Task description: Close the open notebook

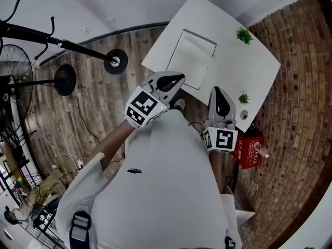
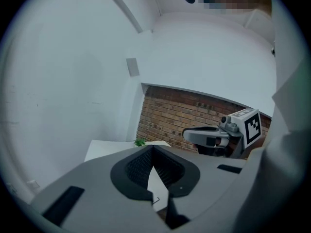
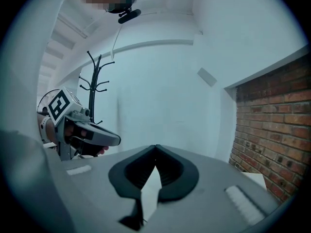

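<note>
the person stands at the near edge of the white desk (image 1: 251, 69) with both tools held out low and close together. the left hand-held gripper (image 1: 178, 80) has its jaws pressed together with nothing between them, and the right hand-held gripper (image 1: 216, 90) is the same, tips meeting and empty. the notebook (image 1: 193, 60) lies flat on the desk just ahead of the left hand-held gripper's tips, and ahead and to the left of the right one. its pages are white on a white top, so i cannot tell where the spine runs.

to do this step well, i'd bring one hand-held gripper to an outer edge of the notebook, keep the tips low, slip under that edge and swing that half over the spine. the other could press lightly on the far half so the book doesn't slide. a small green plant (image 1: 243, 98) sits just right of the right hand-held gripper, so i'd keep that side's motion tight.
</note>
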Demonstrator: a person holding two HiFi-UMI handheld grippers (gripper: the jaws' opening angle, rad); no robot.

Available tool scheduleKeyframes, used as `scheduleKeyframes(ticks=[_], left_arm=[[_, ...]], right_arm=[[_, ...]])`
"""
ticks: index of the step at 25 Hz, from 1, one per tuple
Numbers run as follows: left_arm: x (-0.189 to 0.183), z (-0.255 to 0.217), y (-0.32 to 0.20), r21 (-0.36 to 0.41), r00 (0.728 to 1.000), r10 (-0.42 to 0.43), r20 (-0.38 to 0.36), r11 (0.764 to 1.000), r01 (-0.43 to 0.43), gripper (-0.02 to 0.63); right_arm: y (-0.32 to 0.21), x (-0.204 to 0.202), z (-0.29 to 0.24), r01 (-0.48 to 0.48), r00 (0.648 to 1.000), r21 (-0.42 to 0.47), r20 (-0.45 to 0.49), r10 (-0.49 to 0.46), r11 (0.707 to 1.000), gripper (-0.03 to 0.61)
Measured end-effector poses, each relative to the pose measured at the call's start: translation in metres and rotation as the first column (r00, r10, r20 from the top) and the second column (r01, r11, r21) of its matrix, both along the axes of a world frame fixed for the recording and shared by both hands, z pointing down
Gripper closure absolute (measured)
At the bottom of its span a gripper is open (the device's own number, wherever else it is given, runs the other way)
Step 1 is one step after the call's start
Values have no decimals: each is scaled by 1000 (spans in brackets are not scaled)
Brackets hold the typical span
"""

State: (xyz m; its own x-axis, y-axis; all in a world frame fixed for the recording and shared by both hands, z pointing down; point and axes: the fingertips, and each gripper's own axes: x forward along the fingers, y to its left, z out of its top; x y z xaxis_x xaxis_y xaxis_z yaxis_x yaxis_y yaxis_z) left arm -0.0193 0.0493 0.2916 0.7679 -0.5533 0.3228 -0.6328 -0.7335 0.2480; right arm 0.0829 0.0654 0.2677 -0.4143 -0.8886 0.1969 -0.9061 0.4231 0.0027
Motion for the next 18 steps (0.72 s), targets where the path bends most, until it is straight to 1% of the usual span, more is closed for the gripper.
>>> scheduleKeyframes(ticks=[6,10,18], left_arm=[[10,-2,-7,7,1000,-15,9,1000,15,604],[11,6,-13,-11,999,-41,10,999,41,604],[18,14,-30,-32,999,-50,16,998,50,604]], right_arm=[[-8,10,6,20,1000,-16,11,-20,1000,568],[-16,10,13,36,999,-33,27,-35,999,568],[-42,19,29,40,998,-80,61,-35,996,568]])
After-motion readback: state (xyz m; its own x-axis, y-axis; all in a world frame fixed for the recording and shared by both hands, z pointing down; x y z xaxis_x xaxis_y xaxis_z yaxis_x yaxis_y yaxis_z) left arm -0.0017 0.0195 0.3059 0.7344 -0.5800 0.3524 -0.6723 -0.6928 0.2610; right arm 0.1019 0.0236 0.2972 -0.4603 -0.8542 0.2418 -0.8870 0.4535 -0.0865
